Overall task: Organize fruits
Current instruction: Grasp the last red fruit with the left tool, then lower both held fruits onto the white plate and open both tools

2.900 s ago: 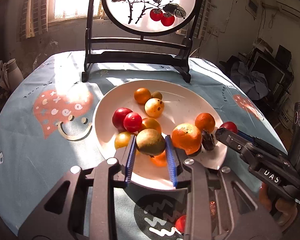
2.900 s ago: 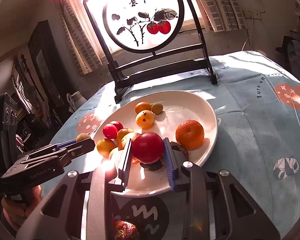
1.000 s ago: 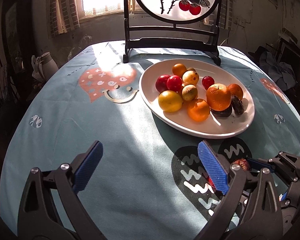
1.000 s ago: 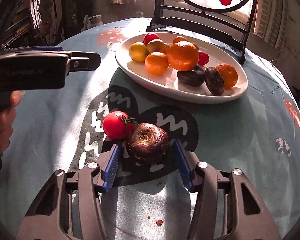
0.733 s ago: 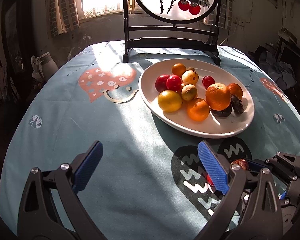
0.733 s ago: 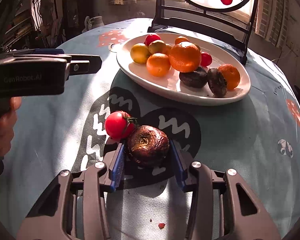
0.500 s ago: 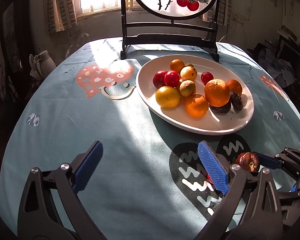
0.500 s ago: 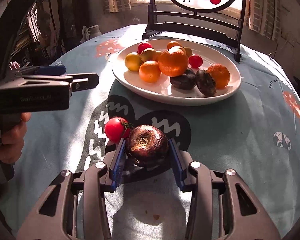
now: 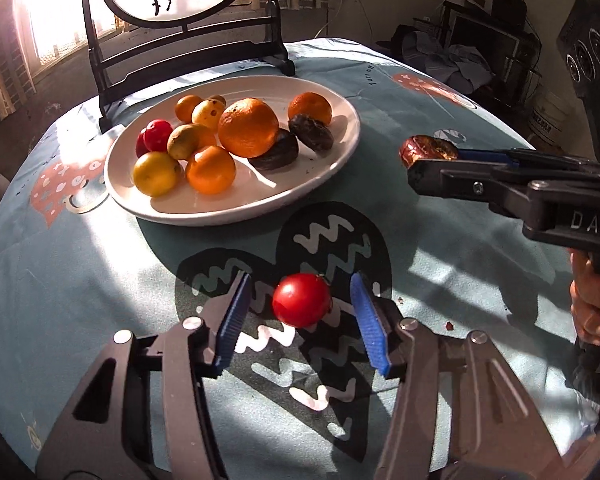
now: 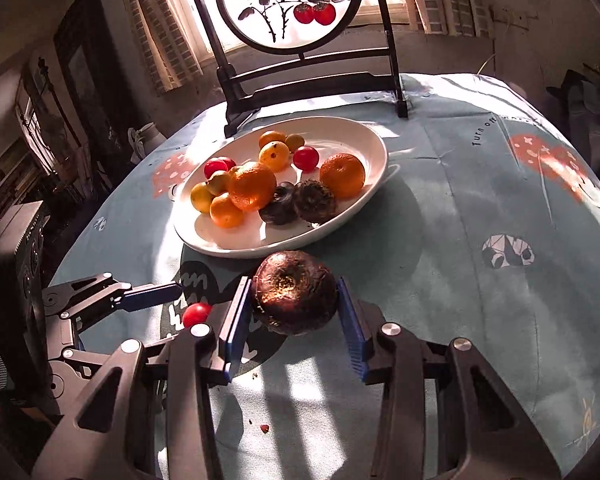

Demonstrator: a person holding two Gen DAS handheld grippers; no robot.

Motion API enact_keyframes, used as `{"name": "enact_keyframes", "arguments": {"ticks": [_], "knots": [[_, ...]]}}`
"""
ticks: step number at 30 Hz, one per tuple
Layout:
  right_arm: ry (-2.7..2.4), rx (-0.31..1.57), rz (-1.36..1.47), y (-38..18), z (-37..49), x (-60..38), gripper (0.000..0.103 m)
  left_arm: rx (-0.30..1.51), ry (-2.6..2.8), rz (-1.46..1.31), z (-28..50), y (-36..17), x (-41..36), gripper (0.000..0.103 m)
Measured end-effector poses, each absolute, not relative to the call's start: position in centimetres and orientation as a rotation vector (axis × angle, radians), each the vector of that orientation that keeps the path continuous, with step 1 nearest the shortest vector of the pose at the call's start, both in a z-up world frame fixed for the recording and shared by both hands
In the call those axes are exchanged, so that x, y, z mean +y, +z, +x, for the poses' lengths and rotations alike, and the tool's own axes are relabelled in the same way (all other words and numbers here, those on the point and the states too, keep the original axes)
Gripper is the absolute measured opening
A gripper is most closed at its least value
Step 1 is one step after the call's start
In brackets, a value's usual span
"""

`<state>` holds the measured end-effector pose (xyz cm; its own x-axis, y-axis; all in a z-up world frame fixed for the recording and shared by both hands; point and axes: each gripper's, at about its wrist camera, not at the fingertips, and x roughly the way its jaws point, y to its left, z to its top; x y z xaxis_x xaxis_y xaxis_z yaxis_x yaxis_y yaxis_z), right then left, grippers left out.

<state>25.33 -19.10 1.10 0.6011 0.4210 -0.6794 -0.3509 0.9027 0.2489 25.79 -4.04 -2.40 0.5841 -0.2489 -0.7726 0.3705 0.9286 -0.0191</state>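
Two claws are in my view over the cloth-covered desk (image 9: pixel 80 264). My left claw (image 9: pixel 300 316) stands wide, its blue pads on either side of a red tomato (image 9: pixel 302 300) that lies on the desk between them, touching neither pad; the gap on each side is plain in the left wrist view. The tomato rests on the dark patterned patch of the cloth, just in front of the white plate (image 9: pixel 340 148). My right claw (image 10: pixel 294 312) is closed on a dark, wrinkled fruit (image 10: pixel 294 292), both pads pressed against its sides; from the left wrist view the same fruit (image 9: pixel 428 150) sits at the tip of the right claw (image 9: pixel 428 160), raised above the desk and to the right of the plate. In the right wrist view the plate (image 10: pixel 376 168) lies just beyond the held fruit, and the tomato (image 10: pixel 196 314) shows low at left beside the left claw (image 10: pixel 168 294). On the plate lie a large orange (image 9: pixel 248 128), smaller oranges, yellow fruits, small red fruits and two dark wrinkled fruits (image 9: pixel 310 132). Behind the plate stands a round painted screen (image 10: pixel 288 0) in a black frame.
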Motion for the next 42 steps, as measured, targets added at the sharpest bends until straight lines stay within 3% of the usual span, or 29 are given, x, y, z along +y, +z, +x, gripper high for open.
{"name": "enact_keyframes", "arguments": {"ticks": [3,13,25,32,37,42], "knots": [[0.454,0.821,0.098,1.0,25.3,-19.1,0.043,0.897,-0.366,0.160,26.0,-3.2,-4.4,0.042],[0.449,0.818,0.096,1.1,25.2,-19.1,0.043,0.910,-0.323,0.165,26.7,-4.1,-4.0,0.033],[0.490,0.828,0.103,0.5,25.4,-18.7,0.043,0.902,-0.327,0.131,26.2,-3.7,-3.6,0.031],[0.630,0.769,0.131,2.3,24.5,-17.1,0.043,0.840,-0.351,0.051,25.1,-0.5,-2.2,0.031],[0.601,0.669,0.142,5.5,27.9,-16.7,0.043,0.779,-0.308,0.003,29.9,4.0,-0.7,0.031],[0.520,0.701,0.187,4.7,34.9,-16.4,0.043,0.802,-0.217,0.006,37.7,4.8,-0.1,0.030]]}}
